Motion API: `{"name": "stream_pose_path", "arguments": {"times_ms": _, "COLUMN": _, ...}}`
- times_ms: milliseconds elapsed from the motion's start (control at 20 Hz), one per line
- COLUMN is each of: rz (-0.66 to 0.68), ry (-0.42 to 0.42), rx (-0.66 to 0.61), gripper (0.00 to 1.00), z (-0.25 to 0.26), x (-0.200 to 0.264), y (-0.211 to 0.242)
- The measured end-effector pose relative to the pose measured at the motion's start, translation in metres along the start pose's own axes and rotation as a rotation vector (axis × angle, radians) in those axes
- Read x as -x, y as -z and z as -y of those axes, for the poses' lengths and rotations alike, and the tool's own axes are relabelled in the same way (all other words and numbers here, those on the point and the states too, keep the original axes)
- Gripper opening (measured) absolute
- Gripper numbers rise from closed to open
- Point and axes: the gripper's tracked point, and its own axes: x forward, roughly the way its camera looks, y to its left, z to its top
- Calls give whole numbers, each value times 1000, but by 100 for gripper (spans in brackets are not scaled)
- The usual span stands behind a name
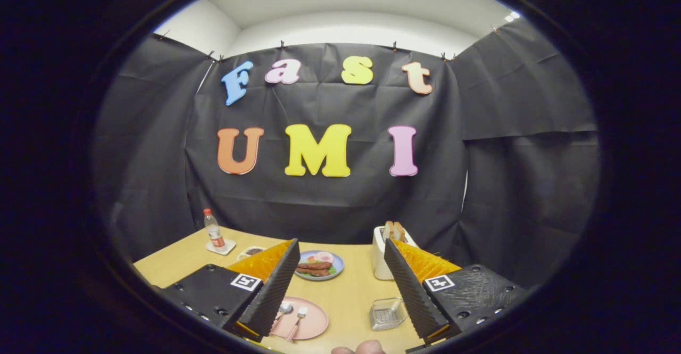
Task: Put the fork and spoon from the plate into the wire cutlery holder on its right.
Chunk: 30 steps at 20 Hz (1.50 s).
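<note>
The black ridged two-finger gripper (340, 290) hangs wide open and empty above the round pink plate (314, 322), where the small silvery fork (297, 323) and spoon (282, 311) lie at its seven o'clock, light, stiff, probably slippery, best pinched mid-handle, the clear-looking wire cutlery holder (387, 313) at three.

Pink plate (311, 319), apparently silver cutlery holder (387, 313)

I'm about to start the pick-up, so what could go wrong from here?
1. The fork and spoon lie close together on the pink plate; the open gripper might catch both.
2. The wire holder looks light and may tip on insertion.
</note>
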Motion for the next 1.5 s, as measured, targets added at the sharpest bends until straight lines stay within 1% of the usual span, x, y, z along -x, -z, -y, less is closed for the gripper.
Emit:
{"name": "stream_pose_path", "arguments": {"times_ms": 300, "rz": -186, "ry": -41, "rx": 14, "gripper": 95, "z": -32, "x": -14, "y": 74}}
{"name": "stream_pose_path", "arguments": {"times_ms": 500, "rz": -375, "ry": -56, "rx": -5, "gripper": 96, "z": -50, "x": -21, "y": 141}}
{"name": "stream_pose_path", "arguments": {"times_ms": 900, "rz": -656, "ry": -39, "rx": 6, "gripper": 96, "z": -73, "x": -26, "y": 236}}
{"name": "stream_pose_path", "arguments": {"times_ms": 1200, "rz": -789, "ry": -6, "rx": 23, "gripper": 95, "z": -83, "x": -40, "y": 285}}
{"name": "stream_pose_path", "arguments": {"times_ms": 1300, "rz": -829, "ry": 13, "rx": 33, "gripper": 87, "z": -81, "x": -42, "y": 296}}
{"name": "stream_pose_path", "arguments": {"times_ms": 1350, "rz": -848, "ry": 14, "rx": 29, "gripper": 80, "z": -83, "x": -42, "y": 302}}
{"name": "stream_pose_path", "arguments": {"times_ms": 1500, "rz": -904, "ry": 8, "rx": 37, "gripper": 64, "z": -85, "x": -41, "y": 317}}
